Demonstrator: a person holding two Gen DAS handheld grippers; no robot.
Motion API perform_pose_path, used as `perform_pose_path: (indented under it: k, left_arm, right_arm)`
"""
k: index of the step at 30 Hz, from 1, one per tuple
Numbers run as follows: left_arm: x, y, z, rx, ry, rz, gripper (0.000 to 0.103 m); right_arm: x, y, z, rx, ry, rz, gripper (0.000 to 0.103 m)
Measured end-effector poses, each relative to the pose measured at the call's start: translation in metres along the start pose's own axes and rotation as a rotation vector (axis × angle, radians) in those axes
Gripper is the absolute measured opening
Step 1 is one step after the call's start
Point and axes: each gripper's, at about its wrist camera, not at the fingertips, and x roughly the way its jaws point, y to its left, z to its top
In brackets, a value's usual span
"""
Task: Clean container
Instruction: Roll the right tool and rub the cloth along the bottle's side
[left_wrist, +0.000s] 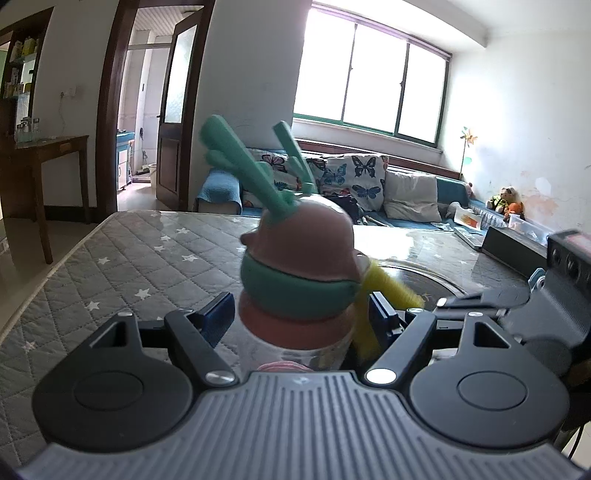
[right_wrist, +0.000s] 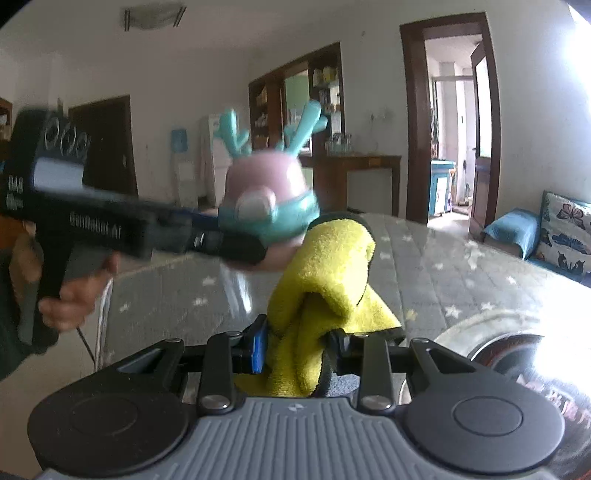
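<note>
A pink bottle-shaped container (left_wrist: 299, 258) with a teal band and teal antlers stands upright between my left gripper's (left_wrist: 301, 317) fingers, which are shut on its body just under the band. In the right wrist view the same container (right_wrist: 266, 199) is held up by the left gripper (right_wrist: 236, 247) coming in from the left, with a person's hand on its handle. My right gripper (right_wrist: 295, 347) is shut on a folded yellow cloth (right_wrist: 325, 280), whose top lies against the container's right side. A strip of the yellow cloth (left_wrist: 369, 314) shows behind the container in the left wrist view.
A table with a grey quilted star-pattern cover (left_wrist: 129, 266) lies below both grippers. A round dark glossy plate (right_wrist: 509, 354) sits on it at the right. A sofa with butterfly cushions (left_wrist: 354, 181) stands beyond the table, and a wooden desk (left_wrist: 48, 147) at the left.
</note>
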Motion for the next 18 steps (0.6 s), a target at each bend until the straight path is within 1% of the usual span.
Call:
perform_pose_path:
  k: [4, 9, 13, 15, 18]
  left_arm:
    - [0.004, -0.003, 0.001, -0.007, -0.004, 0.004, 0.079]
    - [0.010, -0.001, 0.001, -0.051, -0.007, 0.030, 0.079]
    - [0.013, 0.003, 0.001, -0.066, -0.009, 0.038, 0.079]
    - [0.013, 0.003, 0.000, -0.057, -0.010, 0.037, 0.079]
    - [0.012, 0.003, -0.001, -0.039, -0.007, 0.033, 0.076]
  right_arm:
    - [0.008, 0.008, -0.013, -0.013, 0.058, 0.002, 0.032]
    - [0.020, 0.005, -0.019, -0.023, 0.114, 0.017, 0.032]
    - [0.015, 0.000, -0.018, 0.045, 0.103, 0.021, 0.032]
    - [0.019, -0.025, -0.007, 0.110, 0.087, 0.015, 0.032]
    - [0.012, -0.044, 0.006, 0.217, 0.033, 0.031, 0.032]
